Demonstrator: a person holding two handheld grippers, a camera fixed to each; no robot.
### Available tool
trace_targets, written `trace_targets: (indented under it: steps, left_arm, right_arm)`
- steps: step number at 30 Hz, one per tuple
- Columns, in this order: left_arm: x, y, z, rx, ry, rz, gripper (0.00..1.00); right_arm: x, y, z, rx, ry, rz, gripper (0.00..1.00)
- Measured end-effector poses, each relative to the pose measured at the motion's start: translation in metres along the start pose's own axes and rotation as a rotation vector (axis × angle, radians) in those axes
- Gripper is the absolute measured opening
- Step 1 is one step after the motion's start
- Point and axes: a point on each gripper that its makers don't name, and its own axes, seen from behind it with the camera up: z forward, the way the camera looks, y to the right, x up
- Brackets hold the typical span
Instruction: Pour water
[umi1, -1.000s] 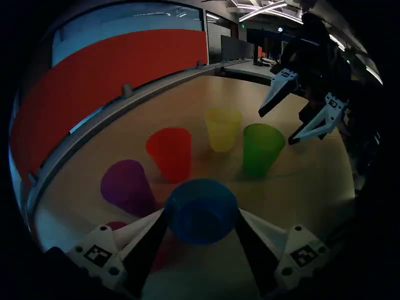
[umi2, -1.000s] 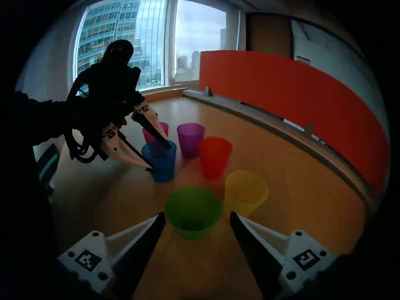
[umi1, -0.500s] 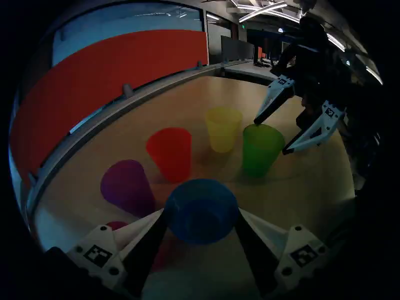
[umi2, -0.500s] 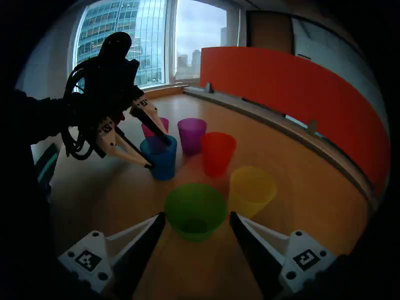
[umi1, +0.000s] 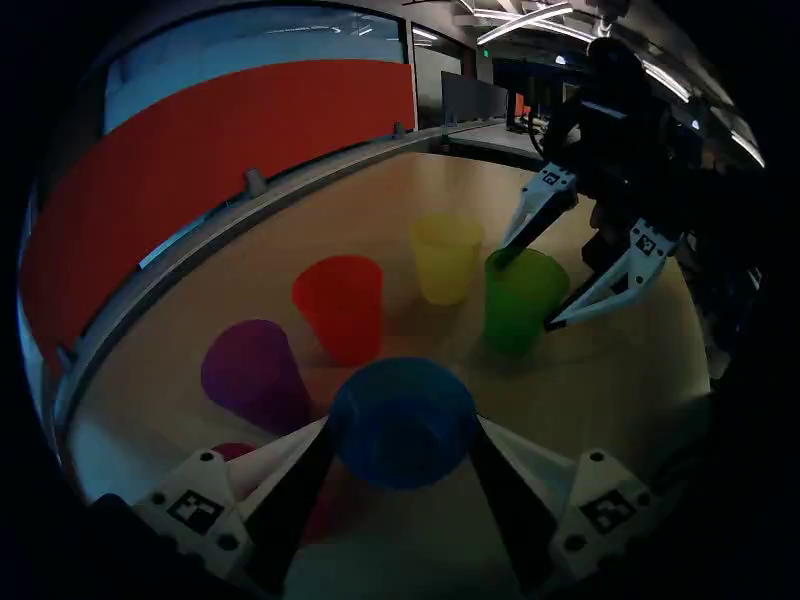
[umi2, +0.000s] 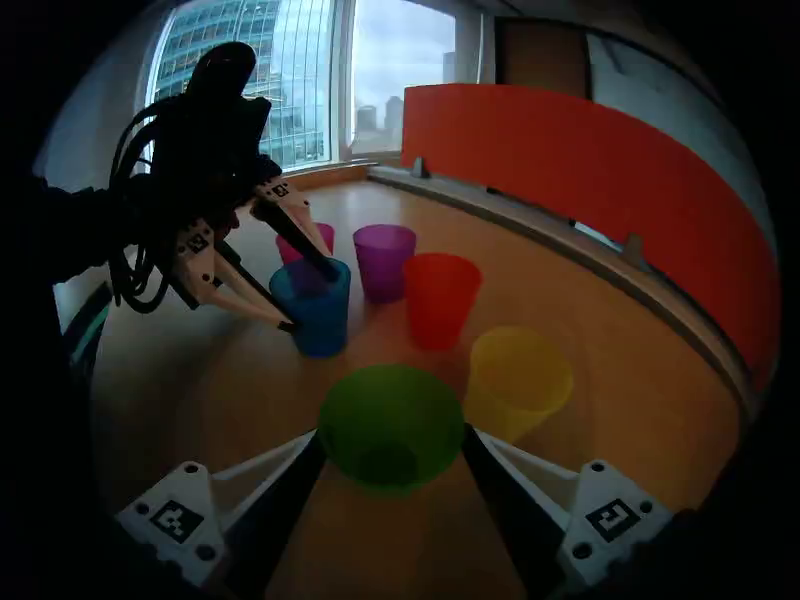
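Note:
The blue cup (umi1: 403, 420) stands on the wooden table (umi1: 600, 400) between the fingers of my left gripper (umi1: 400, 432), which is open, its fingers close along the cup's sides. The green cup (umi2: 390, 425) sits between the fingers of my open right gripper (umi2: 392, 436). The left gripper view has the right gripper (umi1: 522, 294) straddling the green cup (umi1: 515, 300). From the right gripper view, the left gripper (umi2: 312, 300) flanks the blue cup (umi2: 313, 305). I cannot make out water in either cup.
Red (umi1: 342, 305), yellow (umi1: 447, 255) and purple (umi1: 255, 372) cups stand upright near the blue one, with a pink cup (umi2: 300, 240) behind it. A red partition (umi1: 200, 150) on a rail runs along the table's far edge. Windows (umi2: 300, 90) lie beyond the dark sleeve (umi2: 80, 230).
My right gripper has moved forward until the green cup sits between its fingers. The left gripper and the blue cup have not moved.

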Motion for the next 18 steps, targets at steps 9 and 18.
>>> trace_targets:
  steps: [9, 18]
  left_arm:
    - [0.0000, 0.0003, -0.0001, 0.000, 0.003, 0.006, 0.88]
    - [0.0002, 0.0001, -0.0016, 0.001, 0.004, 0.004, 0.87]
  right_arm:
    - [0.0010, -0.0057, 0.0019, 0.027, 0.012, 0.015, 0.91]
    - [0.0049, -0.0074, -0.0042, 0.029, 0.022, 0.019, 0.91]
